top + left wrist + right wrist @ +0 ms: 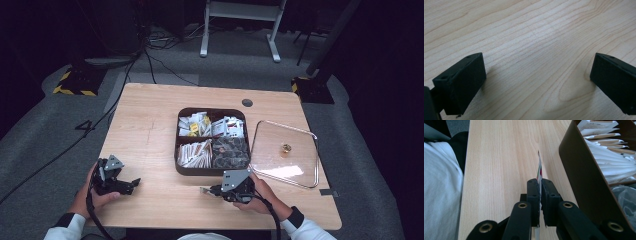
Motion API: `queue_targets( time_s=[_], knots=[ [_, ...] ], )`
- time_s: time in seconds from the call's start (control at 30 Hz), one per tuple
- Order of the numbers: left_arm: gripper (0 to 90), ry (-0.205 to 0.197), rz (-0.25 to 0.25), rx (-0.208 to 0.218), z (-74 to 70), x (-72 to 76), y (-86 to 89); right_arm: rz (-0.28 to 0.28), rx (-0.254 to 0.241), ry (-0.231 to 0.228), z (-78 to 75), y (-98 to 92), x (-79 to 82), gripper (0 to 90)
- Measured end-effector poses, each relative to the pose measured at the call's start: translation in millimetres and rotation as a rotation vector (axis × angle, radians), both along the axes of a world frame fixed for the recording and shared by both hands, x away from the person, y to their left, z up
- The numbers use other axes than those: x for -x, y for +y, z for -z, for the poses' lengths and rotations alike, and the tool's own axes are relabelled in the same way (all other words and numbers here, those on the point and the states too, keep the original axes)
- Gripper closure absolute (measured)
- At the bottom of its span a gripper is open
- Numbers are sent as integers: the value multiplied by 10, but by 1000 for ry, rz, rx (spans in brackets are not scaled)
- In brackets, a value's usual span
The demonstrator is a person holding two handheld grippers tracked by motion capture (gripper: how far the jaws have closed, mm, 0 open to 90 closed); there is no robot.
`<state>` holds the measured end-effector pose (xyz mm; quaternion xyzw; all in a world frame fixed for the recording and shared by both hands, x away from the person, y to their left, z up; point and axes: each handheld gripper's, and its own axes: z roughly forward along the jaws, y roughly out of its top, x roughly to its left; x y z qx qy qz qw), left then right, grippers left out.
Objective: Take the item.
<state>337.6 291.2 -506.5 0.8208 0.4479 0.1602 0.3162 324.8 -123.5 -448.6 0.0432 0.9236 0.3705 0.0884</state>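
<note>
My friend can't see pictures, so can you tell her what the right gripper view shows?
The right gripper pinches a thin flat packet edge-on between its two black jaws, above a light wooden table. On the right stands the dark brown wall of a tray full of white paper packets; a white sleeve is on the left.

My right gripper (540, 185) is black with brass-coloured screws, and the thin packet (539, 171) between its pads is white with a red and green stripe along its edge. My left gripper (537, 78) is black too, matt, over a table (531, 37) of pale wood with fine light-brown grain lines. The tray (185, 170) is dark brown; its packets are mostly white, some with yellow and red print, one compartment holding tan-and-white sticks, another something dark and speckled (I cannot tell what). The lid (305, 165) is clear with a small gold knob (285, 148). My sleeves are white with dark cuffs. The floor is grey, with yellow-and-black striped tape.
</note>
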Motion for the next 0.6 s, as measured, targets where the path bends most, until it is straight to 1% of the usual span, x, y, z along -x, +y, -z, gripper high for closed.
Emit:
queue_targets(
  time_s=[0.1, 0.2, 0.33, 0.37, 0.4, 0.47, 0.6],
  knots=[
    [5, 0, -1, 2, 0, 1, -1, 3, -4, 9, 7, -28, 16, 839],
    [5, 0, -1, 1, 0, 1, -1, 10, -5, 16, 16, -41, 25, 796],
    [5, 0, -1, 1, 0, 0, -1, 33, -9, 17, 7, -63, 19, 674],
    [5, 0, 0, 0, 0, 0, 0, 48, -19, 21, -2, -74, 5, 620],
    [5, 0, -1, 1, 1, 0, -1, 55, -27, 31, -11, -83, -7, 609],
    [5, 0, -1, 1, 0, 0, -1, 56, -31, 28, -26, -94, -11, 580],
    [5, 0, 0, 0, 0, 0, 0, 32, -33, 36, -54, -83, 30, 460]
  ],
)
